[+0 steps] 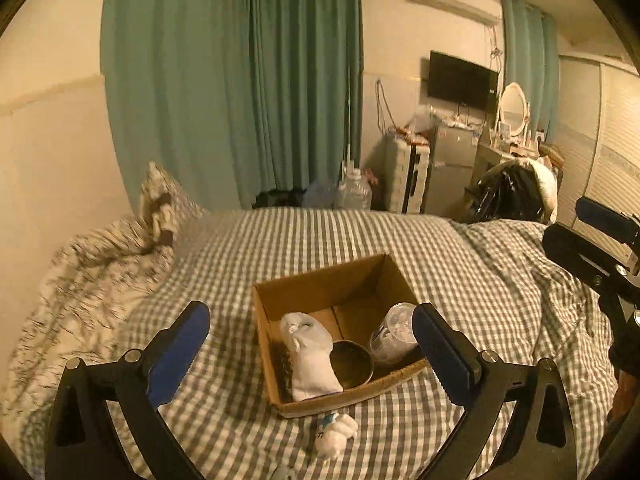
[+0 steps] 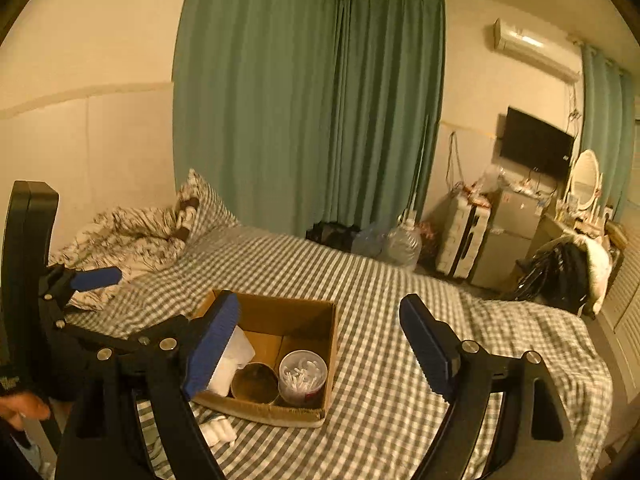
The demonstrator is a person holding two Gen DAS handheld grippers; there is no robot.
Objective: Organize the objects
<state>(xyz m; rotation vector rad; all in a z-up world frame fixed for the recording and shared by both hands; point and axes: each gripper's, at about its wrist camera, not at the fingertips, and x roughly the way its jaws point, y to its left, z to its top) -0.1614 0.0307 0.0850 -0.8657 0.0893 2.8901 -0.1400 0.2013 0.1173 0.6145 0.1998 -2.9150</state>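
Note:
An open cardboard box point(image 1: 320, 280) sits on the checked bed point(image 1: 320, 236). Inside lie a white sock point(image 1: 310, 356), a round brass-coloured tin point(image 1: 352, 364) and a clear cup of cotton swabs point(image 1: 394, 332). A second rolled white sock point(image 1: 335, 434) lies on the bed just in front of the box. My left gripper point(image 1: 312, 344) is open and empty, raised over the box's near side. My right gripper point(image 2: 316, 344) is open and empty above the box point(image 2: 304, 312); the swab cup point(image 2: 302, 376), tin point(image 2: 254, 384) and loose sock point(image 2: 218, 432) show there.
A crumpled patterned duvet point(image 1: 88, 276) and pillow point(image 1: 160, 196) lie at the bed's left. Beyond the bed's far edge stand water jugs point(image 1: 354, 192), a white suitcase point(image 1: 408, 178), a small fridge point(image 1: 452, 168) and a chair with dark clothes point(image 1: 508, 196). Green curtains point(image 1: 240, 80) hang behind.

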